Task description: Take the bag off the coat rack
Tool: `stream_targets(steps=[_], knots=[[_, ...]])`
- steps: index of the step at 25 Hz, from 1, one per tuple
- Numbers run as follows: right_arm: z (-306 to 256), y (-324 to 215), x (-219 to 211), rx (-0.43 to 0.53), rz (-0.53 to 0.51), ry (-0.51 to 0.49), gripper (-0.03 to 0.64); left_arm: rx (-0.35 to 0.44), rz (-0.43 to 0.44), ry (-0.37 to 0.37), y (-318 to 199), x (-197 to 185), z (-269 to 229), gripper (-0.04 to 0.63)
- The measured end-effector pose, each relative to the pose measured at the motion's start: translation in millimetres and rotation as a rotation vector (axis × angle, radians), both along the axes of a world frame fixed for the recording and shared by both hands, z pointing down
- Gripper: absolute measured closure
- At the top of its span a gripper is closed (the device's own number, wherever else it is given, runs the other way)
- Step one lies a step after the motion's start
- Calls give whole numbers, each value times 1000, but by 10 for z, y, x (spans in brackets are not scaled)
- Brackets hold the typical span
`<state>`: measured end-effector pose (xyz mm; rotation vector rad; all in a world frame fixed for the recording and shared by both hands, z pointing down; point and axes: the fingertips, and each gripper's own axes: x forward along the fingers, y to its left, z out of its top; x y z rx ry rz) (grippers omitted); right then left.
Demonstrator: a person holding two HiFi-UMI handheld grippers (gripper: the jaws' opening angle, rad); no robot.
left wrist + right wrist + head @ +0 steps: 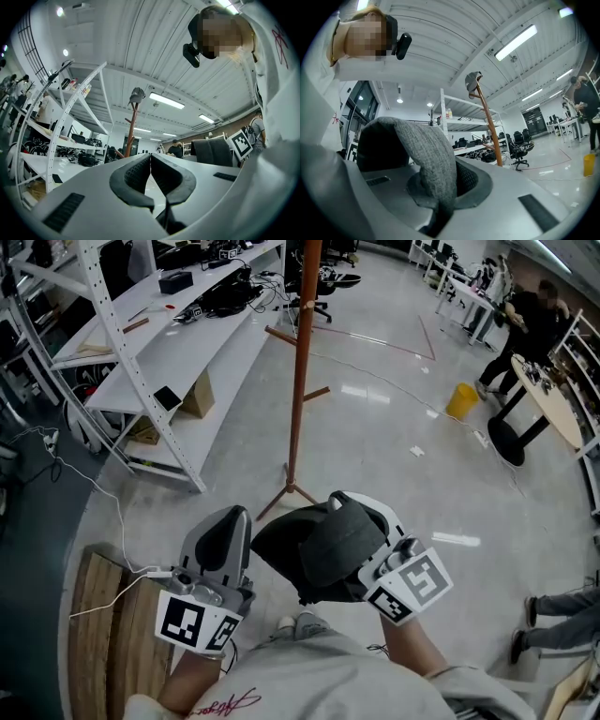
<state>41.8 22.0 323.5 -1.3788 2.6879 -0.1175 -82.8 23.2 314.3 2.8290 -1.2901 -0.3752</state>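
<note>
Bag [319, 554] of dark grey felt, strap pinched in closed jaws of right gripper [370, 512], bulk bulging just left of it, touching left gripper [230, 518]. Left jaws pressed together, nothing between. Farther ahead of both tools, wooden coat rack [300, 381], well apart from bag, cap [473, 80] on top.

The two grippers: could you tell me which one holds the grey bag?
The right gripper: its jaws pinch the grey bag; the left gripper is shut on nothing.

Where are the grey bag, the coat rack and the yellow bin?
grey bag [323, 549]: head view, its upper side.
coat rack [300, 381]: head view, middle of the pole.
yellow bin [461, 401]: head view, its side wall.
</note>
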Motion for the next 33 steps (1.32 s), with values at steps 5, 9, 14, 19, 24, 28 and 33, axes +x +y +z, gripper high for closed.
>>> stream_targets(steps=[5, 9, 14, 19, 24, 28, 33], knots=[[-3, 23, 32, 4, -9, 17, 600, 12, -15, 4, 42, 24, -59, 575], [-3, 59, 48, 9, -14, 35, 600, 21, -25, 14, 83, 48, -103, 575], [23, 118, 85, 8, -22, 46, 600, 31, -28, 17, 144, 109, -113, 575], [13, 147, 102, 7, -33, 49, 600, 32, -37, 17, 170, 116, -111, 575], [-19, 170, 91, 8, -43, 53, 600, 35, -40, 11, 209, 135, -116, 575], [-16, 215, 56, 13, -58, 61, 599, 39, -44, 9, 255, 135, -117, 575], [-46, 262, 48, 12, -68, 60, 600, 40, -50, 9, 300, 145, -153, 575]])
